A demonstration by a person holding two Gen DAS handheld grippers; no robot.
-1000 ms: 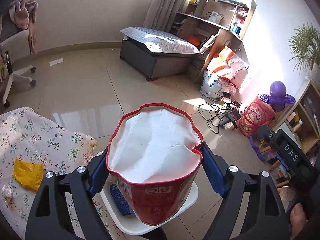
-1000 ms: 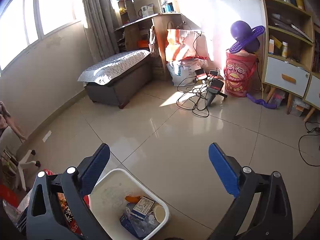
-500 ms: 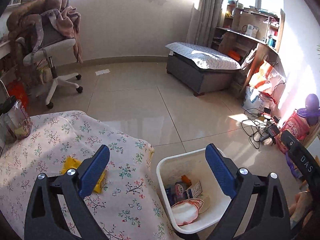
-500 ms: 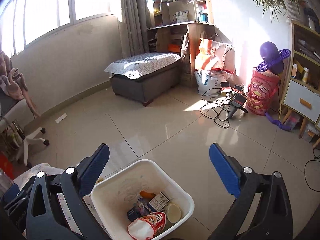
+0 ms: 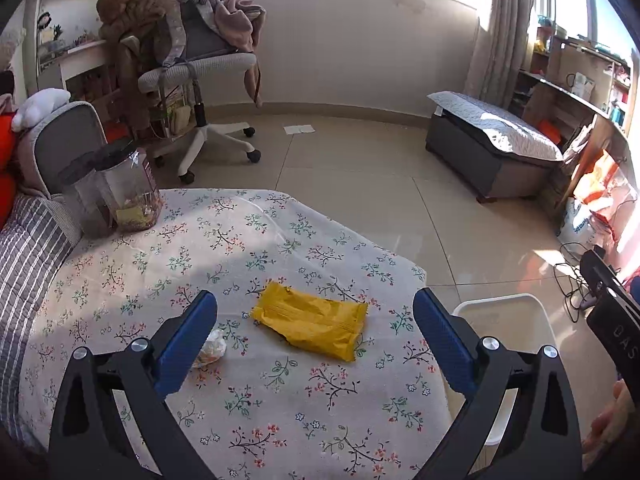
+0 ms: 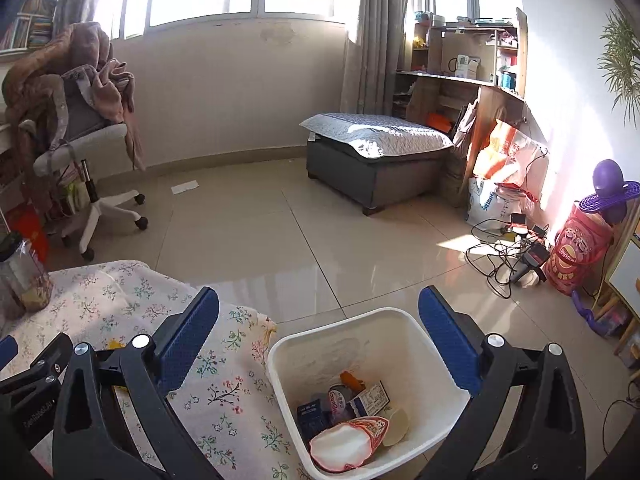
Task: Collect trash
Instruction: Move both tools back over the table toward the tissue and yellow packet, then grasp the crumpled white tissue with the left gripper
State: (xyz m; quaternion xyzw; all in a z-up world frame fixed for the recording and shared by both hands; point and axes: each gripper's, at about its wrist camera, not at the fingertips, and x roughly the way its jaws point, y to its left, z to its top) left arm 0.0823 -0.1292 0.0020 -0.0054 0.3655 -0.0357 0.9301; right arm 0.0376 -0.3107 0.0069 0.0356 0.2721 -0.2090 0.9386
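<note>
My left gripper (image 5: 316, 336) is open and empty above the floral-cloth table (image 5: 240, 248). A yellow wrapper (image 5: 312, 319) lies flat on the cloth between its fingers. A small crumpled white scrap (image 5: 212, 347) lies by the left finger. My right gripper (image 6: 318, 336) is open and empty above the white trash bin (image 6: 280, 360), which stands on the floor at the table's right edge. Inside the bin lie a red paper cup (image 6: 348, 438) on its side and several small packages. The bin's rim also shows in the left wrist view (image 5: 500, 300).
Two clear jars (image 5: 120, 192) stand at the table's far left. A cushioned seat (image 5: 24, 216) adjoins the table on the left. An office chair draped with clothes (image 5: 196, 60), a grey ottoman (image 5: 492, 152) and cables on the floor (image 6: 504, 256) lie beyond.
My left gripper let go of the red cup into the bin, then swung left over the table to the yellow wrapper. My right gripper shifted left over the bin, staying open.
</note>
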